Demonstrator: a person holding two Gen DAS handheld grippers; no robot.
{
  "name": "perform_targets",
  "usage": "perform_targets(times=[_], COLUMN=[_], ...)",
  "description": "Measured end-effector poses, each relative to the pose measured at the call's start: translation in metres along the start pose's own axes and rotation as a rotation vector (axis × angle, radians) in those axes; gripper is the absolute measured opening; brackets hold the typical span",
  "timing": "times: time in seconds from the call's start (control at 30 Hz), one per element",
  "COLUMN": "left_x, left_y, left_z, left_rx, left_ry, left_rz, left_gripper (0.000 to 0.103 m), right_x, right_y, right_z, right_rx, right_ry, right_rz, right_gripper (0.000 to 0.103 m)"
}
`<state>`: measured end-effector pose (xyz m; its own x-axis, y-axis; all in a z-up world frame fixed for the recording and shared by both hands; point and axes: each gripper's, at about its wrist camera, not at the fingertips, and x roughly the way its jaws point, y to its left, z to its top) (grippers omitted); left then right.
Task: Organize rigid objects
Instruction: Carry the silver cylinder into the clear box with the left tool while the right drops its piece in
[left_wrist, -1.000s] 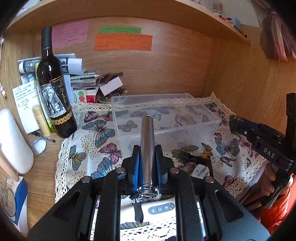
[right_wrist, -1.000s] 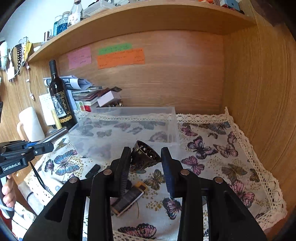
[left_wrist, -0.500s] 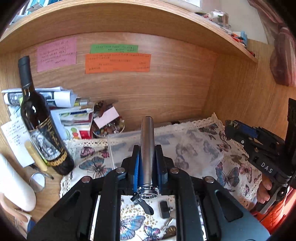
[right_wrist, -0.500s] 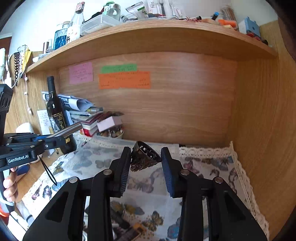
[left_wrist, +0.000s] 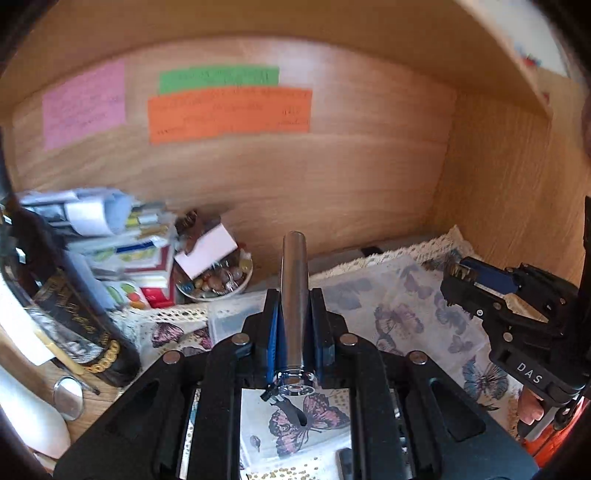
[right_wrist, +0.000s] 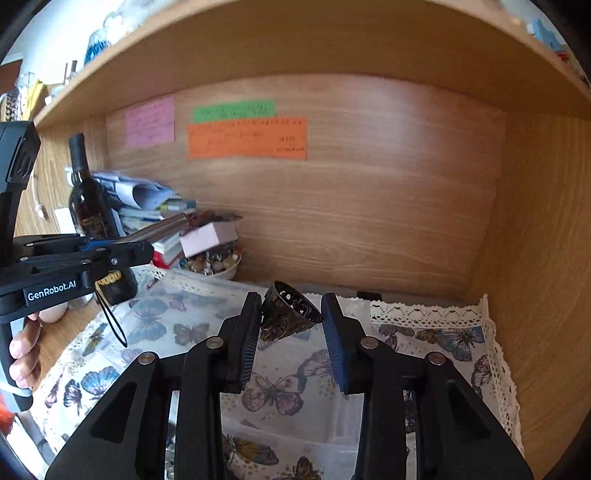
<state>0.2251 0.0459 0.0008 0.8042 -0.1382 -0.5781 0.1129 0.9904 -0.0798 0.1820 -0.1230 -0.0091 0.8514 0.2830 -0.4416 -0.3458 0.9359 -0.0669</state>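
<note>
My left gripper (left_wrist: 294, 325) is shut on a silver metal cylinder (left_wrist: 293, 291) that points forward, its black wrist strap hanging below. It also shows in the right wrist view (right_wrist: 122, 251), held at the left. My right gripper (right_wrist: 291, 325) is shut on a dark perforated metal cup (right_wrist: 286, 310), tilted with its rim up and to the right. It also shows in the left wrist view (left_wrist: 465, 280). Both are held above a clear plastic box (right_wrist: 192, 317) on the butterfly cloth (right_wrist: 443, 339).
A dark wine bottle (right_wrist: 86, 199) stands at the left, beside a pile of papers and books (right_wrist: 147, 206). A small bowl of beads (right_wrist: 212, 260) sits by the back wall, under coloured notes (right_wrist: 247, 136). A wooden side wall (right_wrist: 535, 258) closes the right.
Both grippers have moved forward and closer to the back wall with their objects still held. The views look higher than before, and the loose items on the cloth have dropped out of sight.
</note>
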Motion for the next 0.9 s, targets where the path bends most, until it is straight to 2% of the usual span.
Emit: perform_targets(times=[0.33,0.57,0.67,0.8,0.83,0.9], left_x=[0.053,0.074,0.077,0.07,0.067,0.062], left_y=[-0.001,-0.007,-0.008,-0.013,-0.014,-0.014], left_z=[-0.016,-0.027,-0.03,-0.029,-0.029,-0.027], left_rx=[0.016,0.039,0.043,0.061,0.06,0.06], left_ry=[0.149,0.248,0.265,0.245,0.239,0.229], left_rz=[-0.006,-0.013,-0.007,0.008,0.009,0.011], left_gripper=[0.015,0.015,0.015,0.015,0.017,0.027], right_x=[0.053,0.072,0.074,0.075,0.075,0.073], right_y=[-0.004,0.002,0.004,0.007,0.007,0.008], right_z=[-0.018,-0.027,-0.029,-0.03,-0.03,-0.03], right_rx=[0.024,-0.01,-0.015,-0.02,-0.02,-0.021], right_ry=[0.153,0.241,0.251,0.262,0.262,0.259], right_rz=[0.029,0.028,0.038,0.049,0.052,0.047], right_gripper=[0.031,0.031,0.031,0.031,0.031,0.031])
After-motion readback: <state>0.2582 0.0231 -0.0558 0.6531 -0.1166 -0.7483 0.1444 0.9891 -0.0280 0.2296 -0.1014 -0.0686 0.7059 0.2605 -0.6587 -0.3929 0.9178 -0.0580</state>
